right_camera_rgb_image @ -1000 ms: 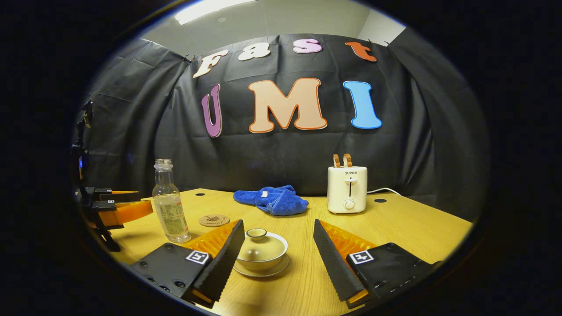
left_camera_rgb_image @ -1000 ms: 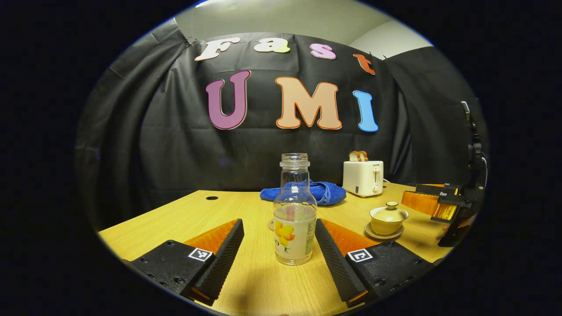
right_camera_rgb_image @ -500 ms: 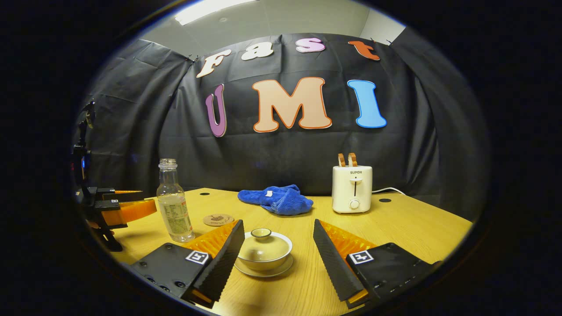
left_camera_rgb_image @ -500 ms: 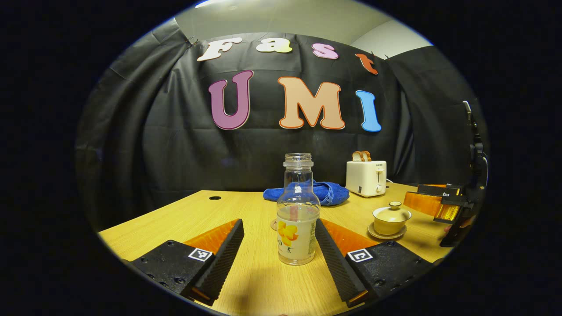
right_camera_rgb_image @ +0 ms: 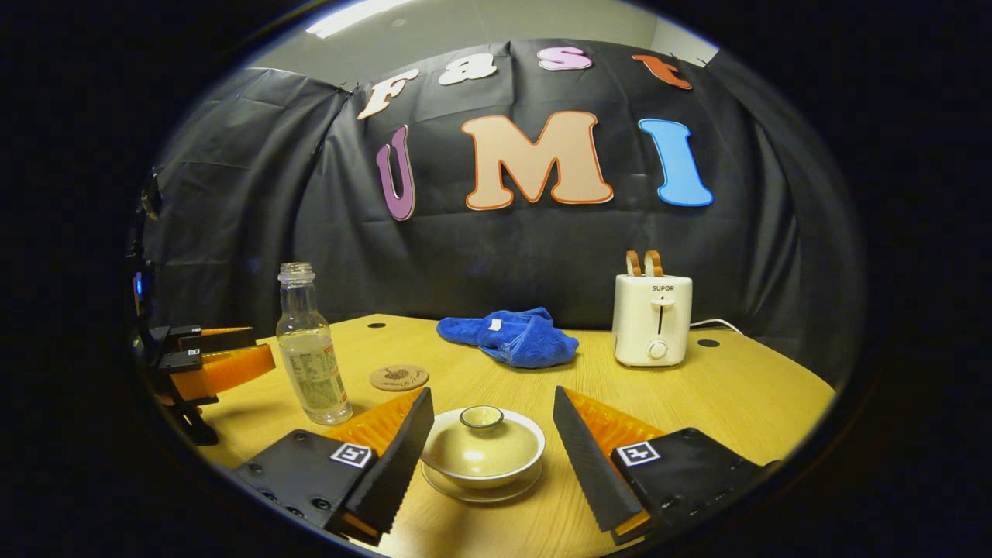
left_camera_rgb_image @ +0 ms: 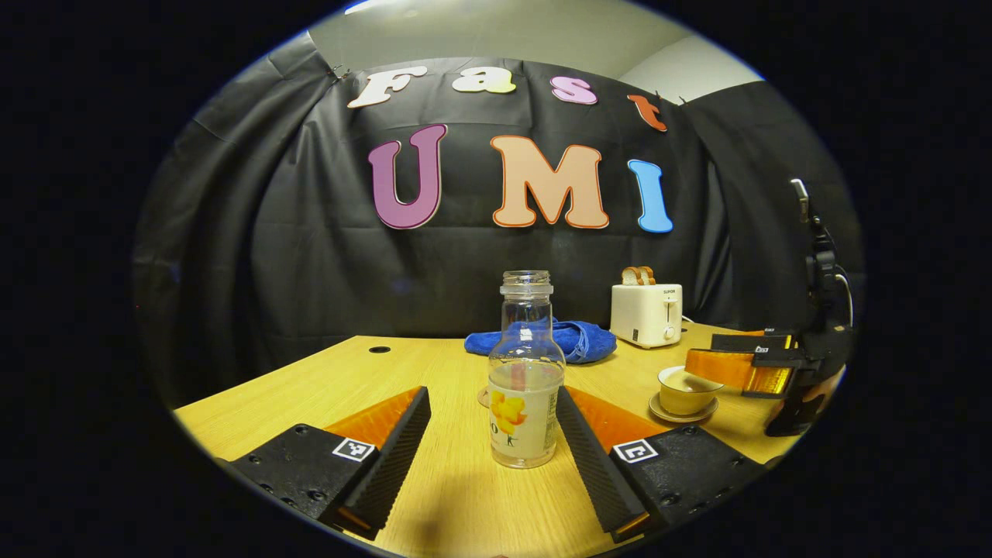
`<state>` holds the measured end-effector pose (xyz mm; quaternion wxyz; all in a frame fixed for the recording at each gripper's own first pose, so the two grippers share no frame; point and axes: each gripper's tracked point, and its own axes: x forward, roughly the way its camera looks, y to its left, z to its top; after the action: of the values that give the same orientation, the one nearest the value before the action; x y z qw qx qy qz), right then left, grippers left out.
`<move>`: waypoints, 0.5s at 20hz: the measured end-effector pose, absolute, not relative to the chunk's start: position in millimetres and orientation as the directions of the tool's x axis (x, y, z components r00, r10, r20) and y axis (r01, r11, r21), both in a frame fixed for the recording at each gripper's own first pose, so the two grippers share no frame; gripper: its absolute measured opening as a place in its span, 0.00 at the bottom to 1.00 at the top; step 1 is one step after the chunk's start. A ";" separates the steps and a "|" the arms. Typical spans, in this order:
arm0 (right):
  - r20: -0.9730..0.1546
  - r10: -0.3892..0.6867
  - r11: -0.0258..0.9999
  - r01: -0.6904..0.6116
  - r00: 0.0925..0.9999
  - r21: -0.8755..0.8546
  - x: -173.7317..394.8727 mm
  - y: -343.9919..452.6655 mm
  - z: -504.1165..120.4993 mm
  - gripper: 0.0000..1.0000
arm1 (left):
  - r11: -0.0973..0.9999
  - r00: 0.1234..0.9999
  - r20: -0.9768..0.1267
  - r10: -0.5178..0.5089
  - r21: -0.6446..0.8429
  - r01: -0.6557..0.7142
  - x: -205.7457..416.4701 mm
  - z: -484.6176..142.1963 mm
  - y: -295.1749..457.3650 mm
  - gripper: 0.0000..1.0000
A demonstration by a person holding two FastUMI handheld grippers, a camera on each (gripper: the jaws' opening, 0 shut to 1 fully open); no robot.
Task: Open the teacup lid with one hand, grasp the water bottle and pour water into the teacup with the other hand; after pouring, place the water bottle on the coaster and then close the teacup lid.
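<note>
My right hand-held gripper point(right_camera_rgb_image: 490, 442) has moved forward since a second ago: the lidded teacup point(right_camera_rgb_image: 482, 453), on its saucer on the bench point(right_camera_rgb_image: 744, 399), now sits between its spread fingers, untouched. My left hand-held gripper point(left_camera_rgb_image: 490, 434) has barely shifted; its fingers stay apart either side of the upright water bottle point(left_camera_rgb_image: 525, 372), the right finger closest. The coaster point(right_camera_rgb_image: 398, 377) lies just behind the bottle, beside a blue cloth point(right_camera_rgb_image: 511, 337) and toaster point(right_camera_rgb_image: 652, 319).

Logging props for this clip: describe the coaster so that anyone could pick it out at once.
On the wooden table, look between the clear water bottle and the blue cloth. The coaster lies flat there: a small brown disc with a dark printed motif, nothing on it.
</note>
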<state>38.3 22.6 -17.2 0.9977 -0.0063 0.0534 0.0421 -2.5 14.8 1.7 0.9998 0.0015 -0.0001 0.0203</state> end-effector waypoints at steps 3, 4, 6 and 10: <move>-0.120 0.079 0.997 -0.080 0.990 -0.011 46.8 22.8 -20.2 0.85 | 0.999 0.999 0.000 0.041 0.003 -0.041 -1.6 2.8 14.5 0.95; -0.117 0.078 0.997 -0.080 0.990 -0.013 51.6 24.9 -19.8 0.74 | 0.999 0.999 0.001 0.040 0.003 -0.040 -2.1 1.9 15.0 0.95; -0.152 0.069 0.997 -0.073 0.986 -0.021 55.6 24.5 -26.1 0.51 | 0.999 0.999 0.001 0.040 0.003 -0.040 -1.5 1.5 14.9 0.95; -0.184 0.084 0.996 -0.087 0.979 -0.010 57.0 29.5 -30.8 0.37 | 0.999 0.999 0.000 0.040 0.003 -0.040 -2.3 1.1 15.5 0.95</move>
<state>57.0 29.5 -30.8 0.9948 -0.0090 0.0920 0.0429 -2.3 15.5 1.1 0.9998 0.0013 -0.0002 0.0201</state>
